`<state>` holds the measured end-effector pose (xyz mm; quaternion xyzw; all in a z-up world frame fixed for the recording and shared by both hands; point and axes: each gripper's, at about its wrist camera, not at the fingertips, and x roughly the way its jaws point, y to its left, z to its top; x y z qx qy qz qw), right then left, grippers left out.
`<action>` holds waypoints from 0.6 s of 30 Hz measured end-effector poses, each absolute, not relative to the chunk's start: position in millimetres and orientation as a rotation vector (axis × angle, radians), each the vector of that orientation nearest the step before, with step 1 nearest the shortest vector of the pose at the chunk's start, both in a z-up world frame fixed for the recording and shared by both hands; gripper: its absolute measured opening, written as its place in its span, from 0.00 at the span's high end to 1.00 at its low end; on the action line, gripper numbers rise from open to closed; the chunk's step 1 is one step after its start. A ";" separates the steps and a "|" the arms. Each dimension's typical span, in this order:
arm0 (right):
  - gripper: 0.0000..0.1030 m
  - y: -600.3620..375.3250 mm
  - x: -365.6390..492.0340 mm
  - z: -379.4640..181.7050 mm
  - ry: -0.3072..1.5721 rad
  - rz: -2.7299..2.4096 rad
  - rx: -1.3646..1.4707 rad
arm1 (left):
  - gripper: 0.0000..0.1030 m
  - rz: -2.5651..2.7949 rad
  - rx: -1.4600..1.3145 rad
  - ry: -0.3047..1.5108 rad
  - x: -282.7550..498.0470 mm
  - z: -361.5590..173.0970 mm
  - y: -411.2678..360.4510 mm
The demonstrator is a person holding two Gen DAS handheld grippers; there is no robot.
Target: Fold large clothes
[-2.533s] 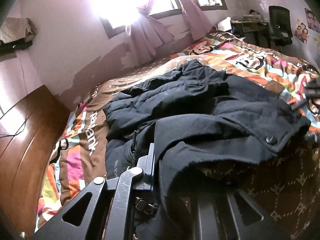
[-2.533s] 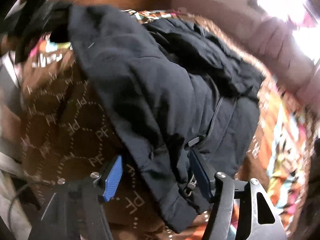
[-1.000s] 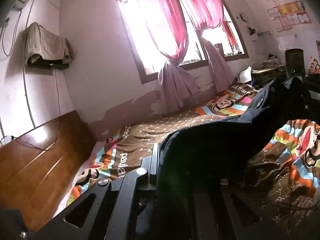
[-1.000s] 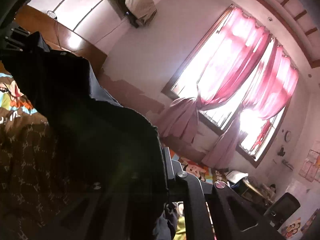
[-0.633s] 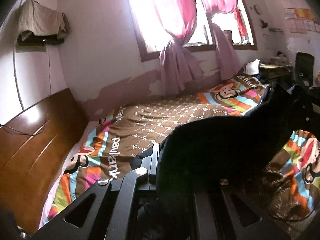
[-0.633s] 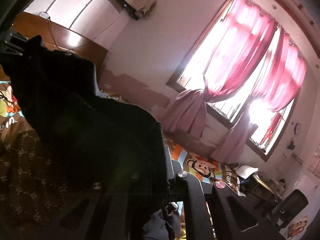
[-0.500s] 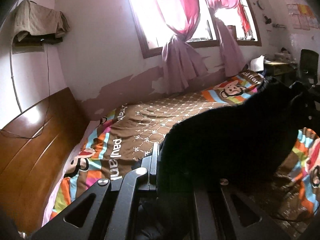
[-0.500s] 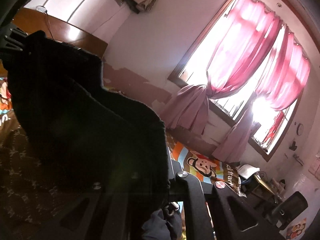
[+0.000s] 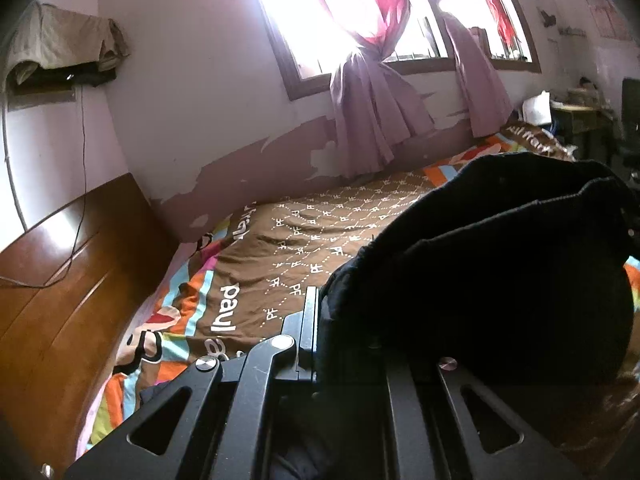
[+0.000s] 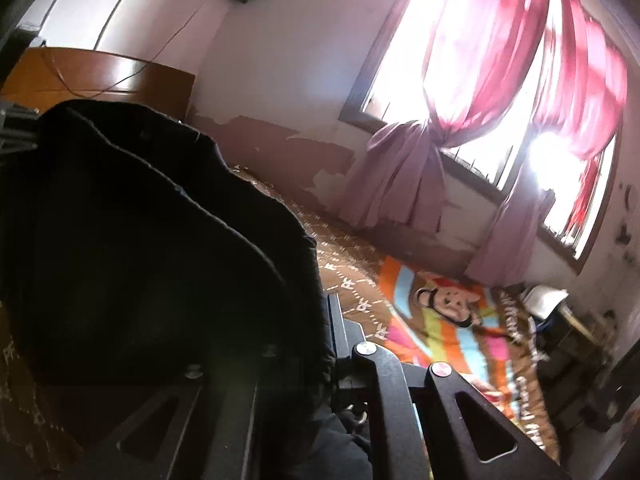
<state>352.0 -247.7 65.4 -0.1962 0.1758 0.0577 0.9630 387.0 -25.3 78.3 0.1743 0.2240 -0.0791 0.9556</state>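
My left gripper [image 9: 320, 312] is clenched on the near edge of the black coat [image 9: 500, 280], and my right gripper [image 10: 326, 320] pinches the same coat [image 10: 140, 260] from its other side, so the dark cloth hangs bunched between them, lifted above the bedspread [image 9: 304, 248]. Beyond it the brown patterned spread runs to the peeling wall. The wooden headboard [image 9: 68, 280] stands at the far left, and pink curtains [image 9: 372, 92] hang at the bright window.
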 end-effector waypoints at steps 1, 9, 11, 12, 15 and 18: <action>0.93 -247.7 358.4 60.1 0.364 0.119 -0.398 | 0.94 -0.159 0.360 0.460 391.4 75.2 -25.9; 0.92 -243.4 391.5 36.7 0.398 0.121 -0.411 | 0.94 -0.160 0.356 0.522 424.4 46.8 -26.0; 0.91 -243.2 398.9 29.2 0.407 0.115 -0.409 | 0.94 -0.160 0.358 0.539 431.5 39.7 -27.0; 0.91 -243.2 402.4 25.7 0.414 0.112 -0.406 | 0.94 -0.159 0.358 0.551 435.4 35.3 -26.9; 0.91 -243.8 411.4 15.4 0.440 0.111 -0.382 | 0.93 -0.159 0.347 0.579 443.8 27.1 -26.7; 0.89 -247.6 421.3 8.2 0.464 0.114 -0.360 | 0.92 -0.157 0.321 0.612 452.1 19.6 -22.9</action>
